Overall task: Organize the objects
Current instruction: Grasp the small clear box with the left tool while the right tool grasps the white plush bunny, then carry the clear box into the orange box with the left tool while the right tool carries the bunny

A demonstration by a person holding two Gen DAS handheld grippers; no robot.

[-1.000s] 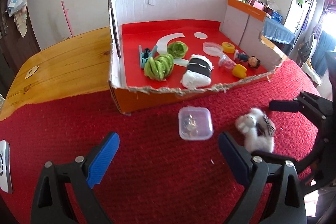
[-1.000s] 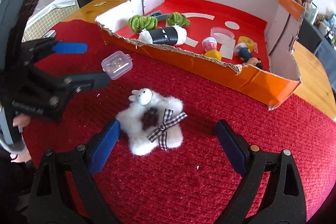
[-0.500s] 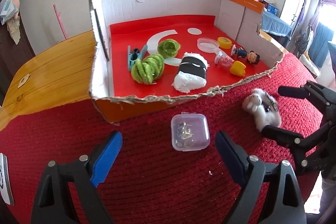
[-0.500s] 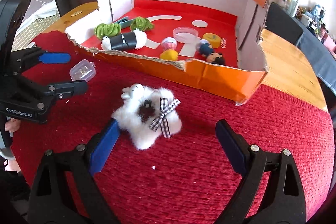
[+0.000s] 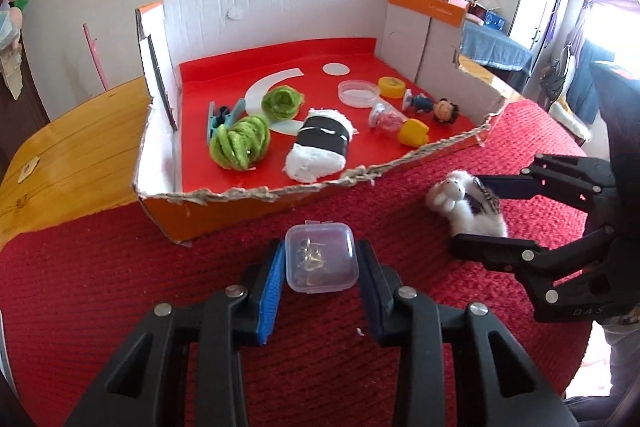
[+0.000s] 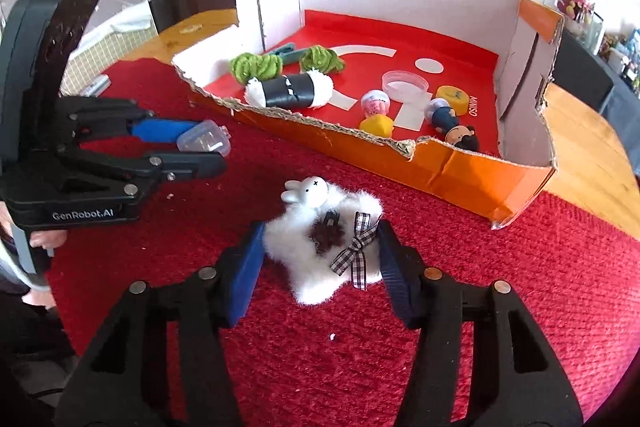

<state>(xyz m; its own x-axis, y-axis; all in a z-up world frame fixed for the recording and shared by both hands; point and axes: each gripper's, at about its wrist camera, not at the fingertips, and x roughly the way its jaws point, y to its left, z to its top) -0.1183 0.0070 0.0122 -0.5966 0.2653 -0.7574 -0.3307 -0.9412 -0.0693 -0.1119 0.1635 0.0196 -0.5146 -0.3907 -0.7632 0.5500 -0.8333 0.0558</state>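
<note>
Looking along the left tool (image 5: 320, 267), the left wrist view shows its two blue-padded black jaws just closed in on a small clear square plastic case (image 5: 321, 257) holding tiny metal bits; both pads touch the case's sides, so the case is gripped where it sits on the red knitted cloth (image 5: 160, 267) covering the bench. Just beyond lies a shallow torn cardboard tray with orange outer walls, white inner walls and a red floor (image 5: 168, 211). Inside it are two green yarn bundles (image 5: 240, 143), a blue plastic clip (image 5: 224, 117), a white fluffy roll wrapped in a black band (image 5: 320, 145), a clear round lid (image 5: 358, 93), a yellow disc (image 5: 392, 87), a yellow block (image 5: 414, 133) and a small dark-haired figurine (image 5: 432, 107). To the right, the right tool (image 5: 480, 215) brackets a white fluffy plush animal with a checked ribbon (image 5: 468, 211). Bare wooden bench top (image 5: 80, 139) shows left of the cloth.

The right wrist view looks along the right tool (image 6: 320, 255), whose jaws have just been narrowing around the white plush animal (image 6: 324, 251); both blue pads press into the fur at its sides, the toy resting on the red cloth (image 6: 480, 307) in front of the tray's torn near wall (image 6: 440, 167). At left, the left tool (image 6: 192, 147) pinches the clear case (image 6: 204, 141), and a person's fingers (image 6: 44, 239) wrap its handle. The tray's contents appear beyond, well apart from both tools.
</note>
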